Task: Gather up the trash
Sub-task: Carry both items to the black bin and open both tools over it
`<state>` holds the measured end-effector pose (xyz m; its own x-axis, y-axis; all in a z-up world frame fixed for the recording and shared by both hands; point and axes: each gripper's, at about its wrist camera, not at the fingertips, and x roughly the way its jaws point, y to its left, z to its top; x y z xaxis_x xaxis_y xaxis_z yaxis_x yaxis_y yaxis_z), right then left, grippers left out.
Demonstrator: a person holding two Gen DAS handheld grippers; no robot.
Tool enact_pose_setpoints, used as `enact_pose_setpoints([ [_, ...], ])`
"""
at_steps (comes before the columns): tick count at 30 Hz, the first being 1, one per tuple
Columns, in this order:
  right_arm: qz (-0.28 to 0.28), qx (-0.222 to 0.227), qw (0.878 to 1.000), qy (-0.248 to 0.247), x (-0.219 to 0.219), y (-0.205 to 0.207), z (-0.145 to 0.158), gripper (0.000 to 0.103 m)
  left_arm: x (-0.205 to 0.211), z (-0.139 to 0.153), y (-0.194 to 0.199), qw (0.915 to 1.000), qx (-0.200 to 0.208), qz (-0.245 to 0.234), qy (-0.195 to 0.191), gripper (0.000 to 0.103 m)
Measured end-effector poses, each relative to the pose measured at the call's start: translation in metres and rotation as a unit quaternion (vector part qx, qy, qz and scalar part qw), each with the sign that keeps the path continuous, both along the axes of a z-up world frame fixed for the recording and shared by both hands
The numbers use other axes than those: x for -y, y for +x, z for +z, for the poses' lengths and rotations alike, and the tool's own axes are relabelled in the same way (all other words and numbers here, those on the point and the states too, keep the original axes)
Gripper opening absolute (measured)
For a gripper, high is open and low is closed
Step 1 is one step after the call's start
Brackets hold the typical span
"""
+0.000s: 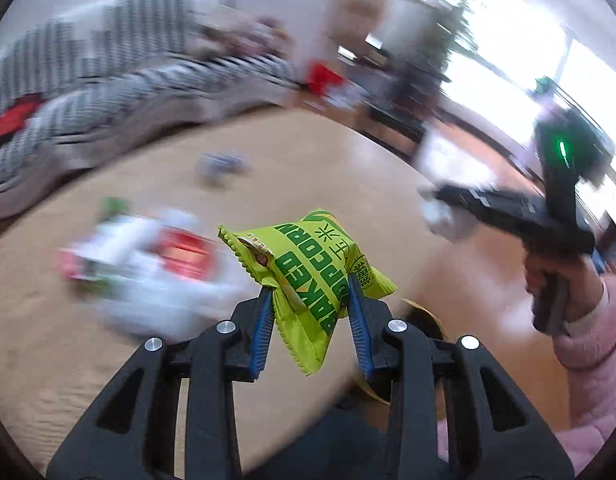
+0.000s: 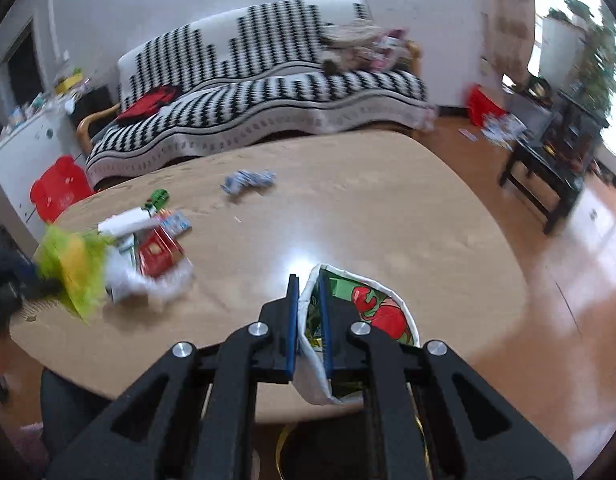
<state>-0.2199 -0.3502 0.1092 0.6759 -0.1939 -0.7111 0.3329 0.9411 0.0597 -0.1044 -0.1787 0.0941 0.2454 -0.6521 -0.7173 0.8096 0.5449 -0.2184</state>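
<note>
A green snack packet [image 1: 315, 276] is clamped by the left gripper [image 1: 313, 292] above the table [image 1: 308, 160]; at three o'clock, a bag rim [image 2: 308, 304] is pinched by the right gripper [image 2: 308, 292].

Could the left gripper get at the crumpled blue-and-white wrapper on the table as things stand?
Probably not yet: the left gripper is shut on the green popcorn packet. The path across the table to the crumpled wrapper looks open otherwise.

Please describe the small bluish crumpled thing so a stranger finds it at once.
On the round wooden table, look at the far side near the striped sofa. The crumpled blue-white wrapper lies there alone, apart from the red-and-white litter pile on the left.
</note>
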Motion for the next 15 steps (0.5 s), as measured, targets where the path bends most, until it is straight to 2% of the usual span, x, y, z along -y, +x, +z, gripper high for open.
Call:
enact_pose_setpoints([
  [4,-0.045,-0.006,0.998,0.040,0.019,-0.075,-0.020,0.010,0.060,-0.050,-0.077,0.9943,-0.025,-0.096,0.040,0.034],
  [7,-0.077,-0.032,0.994,0.074,0.028,-0.119,-0.060,0.010,0.096,-0.100,-0.118,0.9846,-0.061,-0.140,0.085,0.034],
  [10,-0.098,-0.051,0.987,0.117,0.036,-0.144,-0.101,0.010,0.116,-0.137,-0.139,0.9766,-0.089,-0.155,0.119,0.034],
  [15,-0.110,-0.069,0.977,0.168,0.045,-0.154,-0.146,0.010,0.127,-0.168,-0.142,0.9692,-0.114,-0.157,0.152,0.034],
])
